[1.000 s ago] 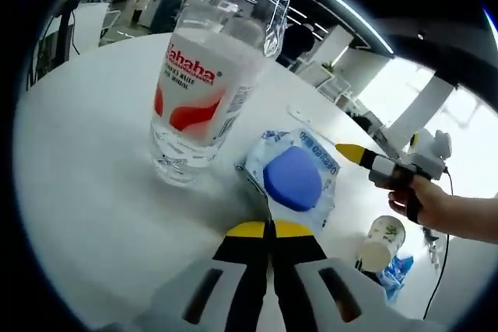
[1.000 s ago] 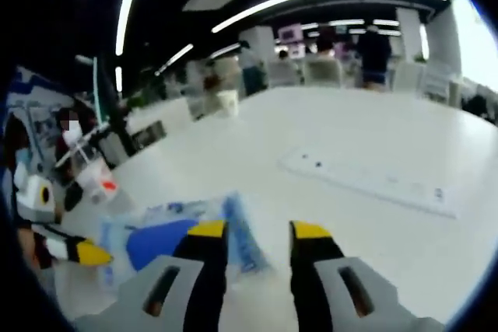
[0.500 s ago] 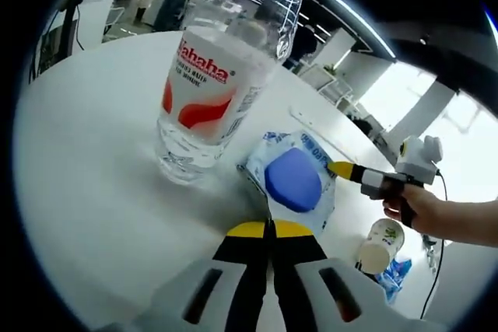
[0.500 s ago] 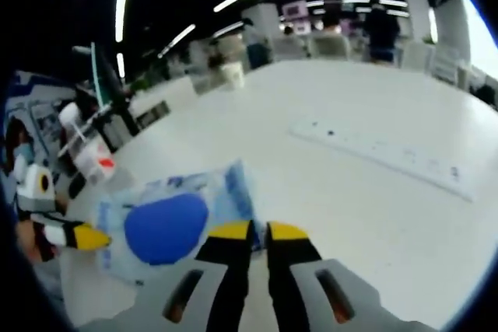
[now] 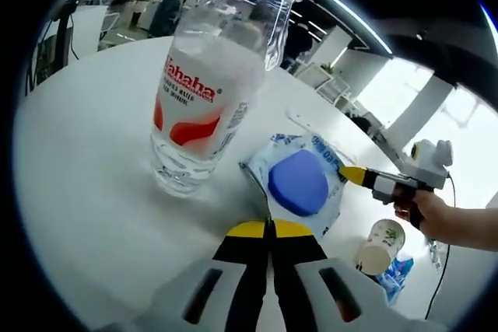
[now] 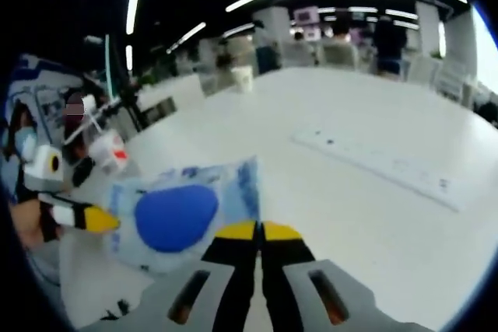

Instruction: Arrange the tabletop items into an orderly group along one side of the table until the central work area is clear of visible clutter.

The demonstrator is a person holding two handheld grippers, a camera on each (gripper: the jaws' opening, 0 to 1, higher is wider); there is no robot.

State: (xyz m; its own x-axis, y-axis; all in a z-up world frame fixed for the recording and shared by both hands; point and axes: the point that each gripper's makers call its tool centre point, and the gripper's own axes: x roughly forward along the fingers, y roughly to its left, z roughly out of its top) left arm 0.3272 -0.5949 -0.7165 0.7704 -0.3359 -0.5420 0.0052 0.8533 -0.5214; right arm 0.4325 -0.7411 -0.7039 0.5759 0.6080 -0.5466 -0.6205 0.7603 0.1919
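Both grippers [image 5: 270, 228] [image 6: 258, 231] now pinch the wipes pack [image 6: 183, 211], fingers closed.

In the left gripper view, a water bottle [image 5: 208, 91] stands upright on the table [image 5: 85, 161]. A flat packet [image 5: 297, 183] lies on the table just to the bottom right of the bottle's base, close to it. The left gripper [image 5: 270, 229] sits at one edge of the packet, and the right gripper [image 5: 352, 175] reaches the packet's opposite edge from the right. A paper cup [image 5: 380, 245] stands beyond the table edge, at the lower right.

In the right gripper view, the packet [image 6: 180, 213] lies on the table [image 6: 373, 215], just left of the right gripper [image 6: 257, 231]. The left gripper [image 6: 97, 221] touches the packet's left side. A long flat strip [image 6: 385, 167] lies on the table, well apart, to the upper right.
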